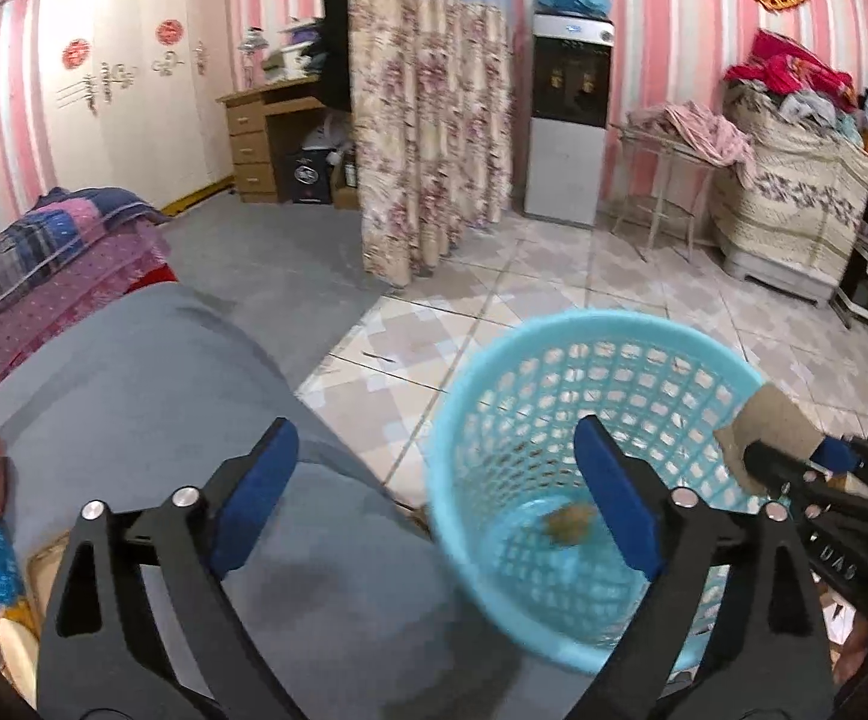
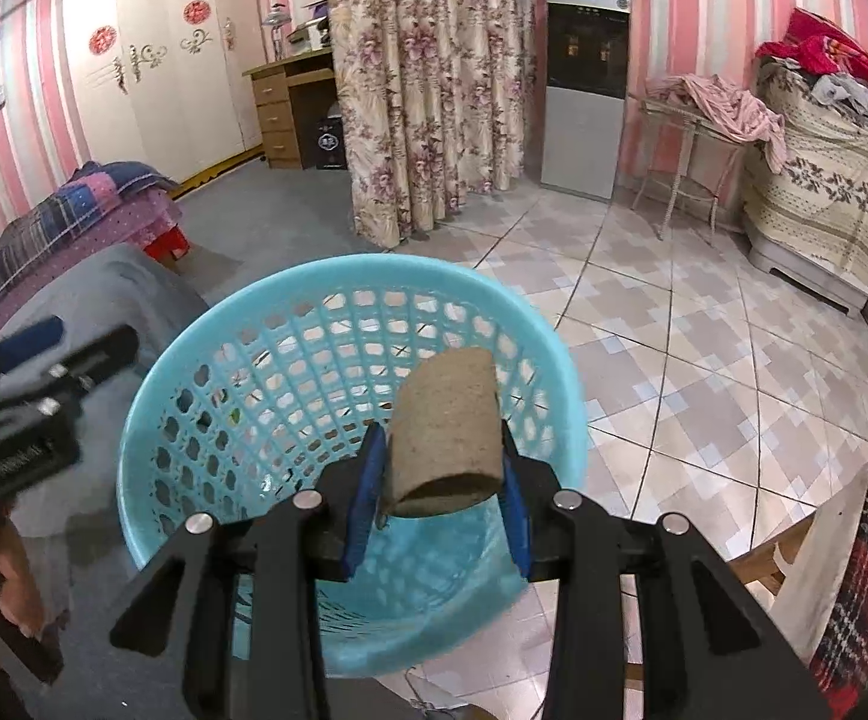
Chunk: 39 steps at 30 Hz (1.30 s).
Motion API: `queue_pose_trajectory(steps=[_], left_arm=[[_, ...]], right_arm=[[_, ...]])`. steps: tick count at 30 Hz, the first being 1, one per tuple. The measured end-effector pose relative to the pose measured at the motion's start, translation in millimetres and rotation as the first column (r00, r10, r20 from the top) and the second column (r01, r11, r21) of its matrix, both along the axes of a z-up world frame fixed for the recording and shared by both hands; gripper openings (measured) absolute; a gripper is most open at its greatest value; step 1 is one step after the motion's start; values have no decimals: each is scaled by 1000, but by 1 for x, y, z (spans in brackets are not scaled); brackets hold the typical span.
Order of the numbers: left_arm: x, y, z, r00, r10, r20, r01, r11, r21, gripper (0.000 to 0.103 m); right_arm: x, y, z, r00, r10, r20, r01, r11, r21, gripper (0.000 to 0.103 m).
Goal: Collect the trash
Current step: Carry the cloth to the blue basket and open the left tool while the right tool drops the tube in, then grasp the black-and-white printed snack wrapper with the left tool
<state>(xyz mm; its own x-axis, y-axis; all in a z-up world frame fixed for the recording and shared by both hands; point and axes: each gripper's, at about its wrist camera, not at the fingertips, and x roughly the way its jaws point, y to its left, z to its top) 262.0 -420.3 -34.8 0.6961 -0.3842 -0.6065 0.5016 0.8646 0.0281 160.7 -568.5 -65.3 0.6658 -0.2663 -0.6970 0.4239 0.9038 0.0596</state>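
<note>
Two grippers hang at the blue basket (image 2: 194,396) on the tiled floor (image 2: 704,372). Right gripper (image 2: 443,483): jaws pinch a cardboard tube (image 2: 446,426) above the basket's mouth. Left gripper (image 1: 434,492): jaws spread wide, nothing between them. One brown scrap (image 1: 569,521) lies on the basket's bottom.

Left gripper (image 1: 437,468) wide apart, blue pads (image 1: 257,495) spread with nothing between them. The right-hand pad hangs over the mouth of the light-blue mesh basket (image 1: 494,360), the left-hand pad over the grey blanket (image 1: 152,360). Down on the basket floor sits one small brown scrap (image 1: 569,521), a bit blurred. From the right edge the right gripper (image 1: 794,459) reaches in over the rim, clamped on a flattened cardboard tube (image 1: 770,426). Basket stands on the tiled floor (image 1: 554,264), tight against the blanket's edge.
</note>
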Motion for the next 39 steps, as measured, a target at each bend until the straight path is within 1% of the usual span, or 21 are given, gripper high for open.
queue_pose_trajectory(steps=[4,7,8,9,11,13,14,15,18,21,23,27,31,36,39], left_arm=[[4,23,8,998,51,25,-51,999,4,93],[6,37,11,997,77,19,-77,997,-11,94],[7,44,13,996,90,17,-90,996,-15,94],[7,47,13,995,99,17,-99,995,-16,94],[6,55,14,993,116,17,-116,993,-18,94],[5,62,15,992,128,18,-127,992,-21,94],[3,67,16,990,138,19,-138,990,-22,94],[3,70,17,990,143,19,-143,990,-23,94],[-1,83,20,986,163,17,-163,986,-33,95],[-6,98,25,983,184,24,-183,982,-40,95],[-12,110,28,978,204,35,-202,978,-43,97],[-24,133,33,969,243,51,-241,969,-49,97],[-35,163,35,957,286,45,-283,957,-57,97],[-49,207,37,937,347,28,-345,936,-65,97],[-59,232,37,920,391,26,-389,919,-68,97]], right_arm=[[11,13,-5,1000,21,-6,-21,1000,5,37],[17,20,-7,1000,20,-10,-20,1000,-4,42],[18,21,-7,1000,26,-7,-26,1000,5,47],[18,22,-6,1000,22,-2,-22,1000,2,59],[17,22,-2,1000,25,19,-25,1000,-5,70],[14,25,5,999,21,34,-20,999,-27,73],[12,25,9,999,16,43,-14,999,-36,76],[11,26,10,999,11,47,-9,999,-38,80],[10,25,15,998,1,62,1,1000,-29,88],[10,28,19,997,9,74,-7,1000,-26,89],[10,35,23,996,20,83,-17,999,-37,90],[9,56,33,991,69,111,-64,997,-47,91],[8,79,41,983,125,135,-120,992,-43,91],[10,111,44,973,188,135,-181,981,-65,91],[10,126,44,963,225,150,-223,974,-33,92]])
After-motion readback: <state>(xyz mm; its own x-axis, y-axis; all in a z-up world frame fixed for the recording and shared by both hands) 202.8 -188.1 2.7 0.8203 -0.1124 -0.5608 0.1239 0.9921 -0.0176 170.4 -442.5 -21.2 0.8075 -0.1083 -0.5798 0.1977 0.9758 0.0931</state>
